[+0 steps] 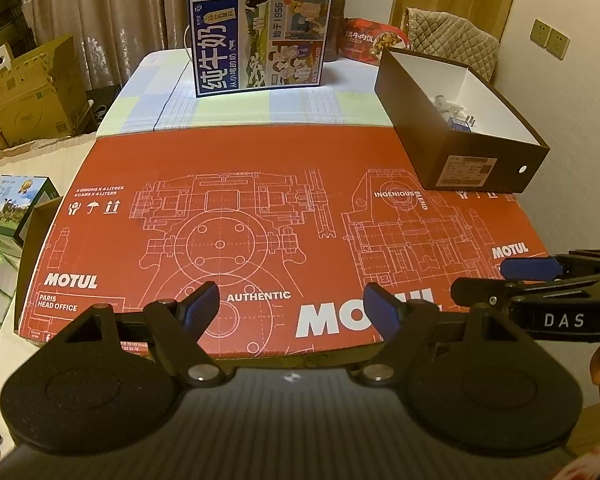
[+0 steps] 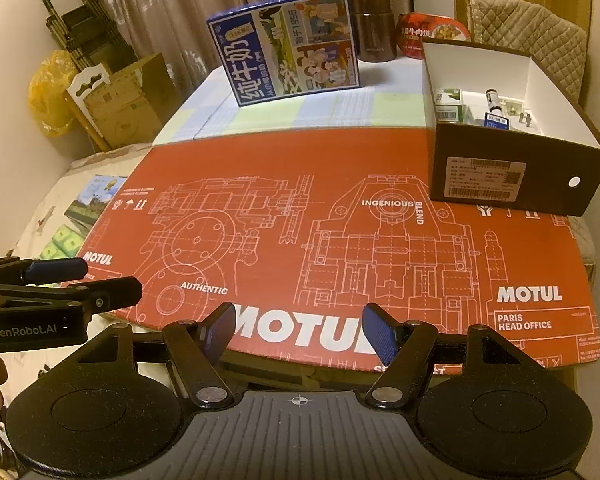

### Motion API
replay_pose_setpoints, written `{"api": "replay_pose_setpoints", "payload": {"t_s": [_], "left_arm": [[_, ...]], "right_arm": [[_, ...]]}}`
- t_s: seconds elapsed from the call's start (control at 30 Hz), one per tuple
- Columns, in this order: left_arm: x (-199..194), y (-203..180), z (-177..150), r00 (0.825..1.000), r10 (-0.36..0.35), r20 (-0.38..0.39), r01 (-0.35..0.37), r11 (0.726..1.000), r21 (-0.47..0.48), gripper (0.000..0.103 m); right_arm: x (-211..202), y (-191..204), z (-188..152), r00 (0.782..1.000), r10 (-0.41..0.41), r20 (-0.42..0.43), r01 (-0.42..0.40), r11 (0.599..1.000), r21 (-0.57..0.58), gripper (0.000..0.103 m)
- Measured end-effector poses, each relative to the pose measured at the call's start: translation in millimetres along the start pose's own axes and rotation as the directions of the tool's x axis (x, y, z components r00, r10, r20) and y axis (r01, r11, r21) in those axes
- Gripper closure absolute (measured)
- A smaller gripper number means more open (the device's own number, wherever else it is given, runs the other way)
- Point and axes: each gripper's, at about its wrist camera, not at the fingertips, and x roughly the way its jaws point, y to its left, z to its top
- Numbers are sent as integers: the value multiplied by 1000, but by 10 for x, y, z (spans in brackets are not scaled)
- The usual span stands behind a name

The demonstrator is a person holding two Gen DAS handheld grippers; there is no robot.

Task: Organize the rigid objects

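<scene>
Item one, my left gripper (image 1: pixel 292 308): jaws apart, nothing between them, touching nothing, hanging over the near edge of the red printed cardboard sheet (image 1: pixel 260 208). Item two, my right gripper (image 2: pixel 300 330): jaws likewise apart and empty, over the same near edge. Each camera catches the other tool at its side, the right gripper at the right margin of the left view, the left gripper at the left margin of the right view. Item three, the dark open box (image 2: pixel 516 184) with a white lining and a shipping label, ahead and to the right of both tools on the far right corner of the sheet. The right view looks into it and shows the rigid objects (image 2: pixel 488 110): small cartons, a dark bottle, a blue-labelled piece, little white parts. The left view shows only a few of them above the box wall. Item four, a blue milk carton (image 1: pixel 260 40), straight ahead beyond the sheet. Item five, a brown jar (image 2: pixel 374 26), clear only in the right view.
</scene>
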Motion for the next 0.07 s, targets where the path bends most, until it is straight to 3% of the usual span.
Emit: {"api": "replay_pose_setpoints", "payload": {"t_s": [0.07], "left_arm": [[36,1,12,1000,-5,-12,5,1000,-3,27]], "right_arm": [[17,-5,6,1000,-2,-2,2,1000,2,36]]}}
